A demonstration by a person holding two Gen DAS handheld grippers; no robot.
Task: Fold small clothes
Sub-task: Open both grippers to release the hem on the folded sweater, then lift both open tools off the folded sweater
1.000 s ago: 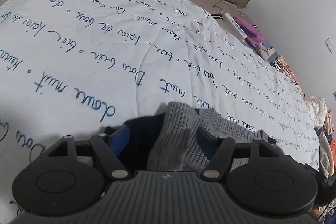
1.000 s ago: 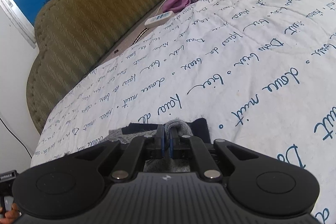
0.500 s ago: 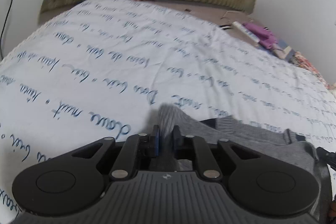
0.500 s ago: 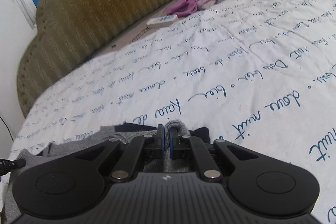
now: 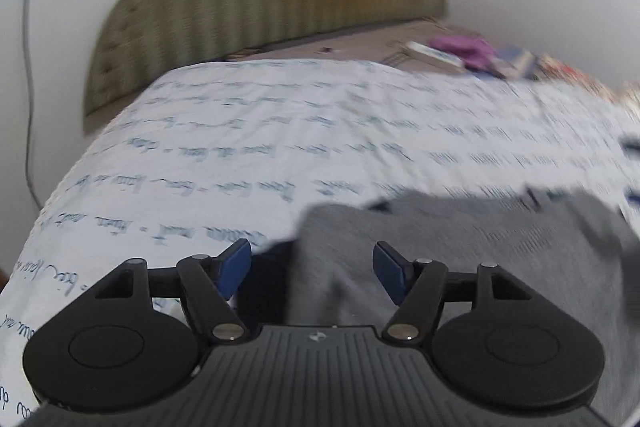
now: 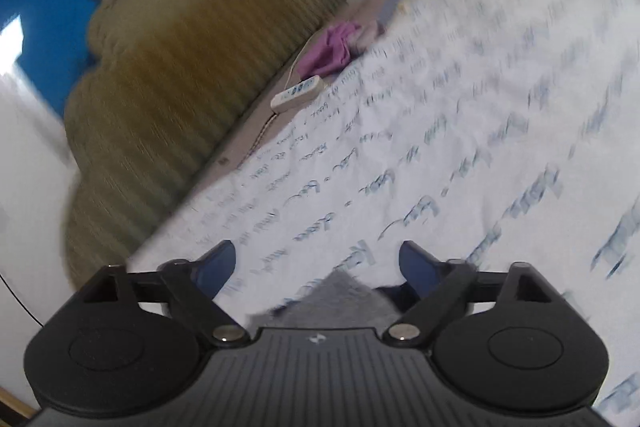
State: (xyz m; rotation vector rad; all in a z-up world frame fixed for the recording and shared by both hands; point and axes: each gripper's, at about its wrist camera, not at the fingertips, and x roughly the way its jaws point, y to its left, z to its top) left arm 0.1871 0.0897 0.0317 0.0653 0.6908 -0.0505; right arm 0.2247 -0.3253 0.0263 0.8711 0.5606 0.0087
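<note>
**Both grippers spread above the grey knit on the bed**

Your left gripper has just been opening: its blue pads stand apart, with the grey knitted garment lying below and between them, not pinched. In the left wrist view the garment fills the lower right of the frame, spread over the white bedspread with blue script; a dark navy part of it shows just inside the left pad. The view is blurred, so finer detail of the folds cannot be told.

Your right gripper has also just been opening, and its jaws stand wide. A grey corner of the garment sits low in the centre of the right wrist view, between the fingers but clear of the pads.

The olive ribbed headboard occupies the upper left there. A white remote control and a crumpled purple cloth lie near the head of the bed, at upper centre.
</note>
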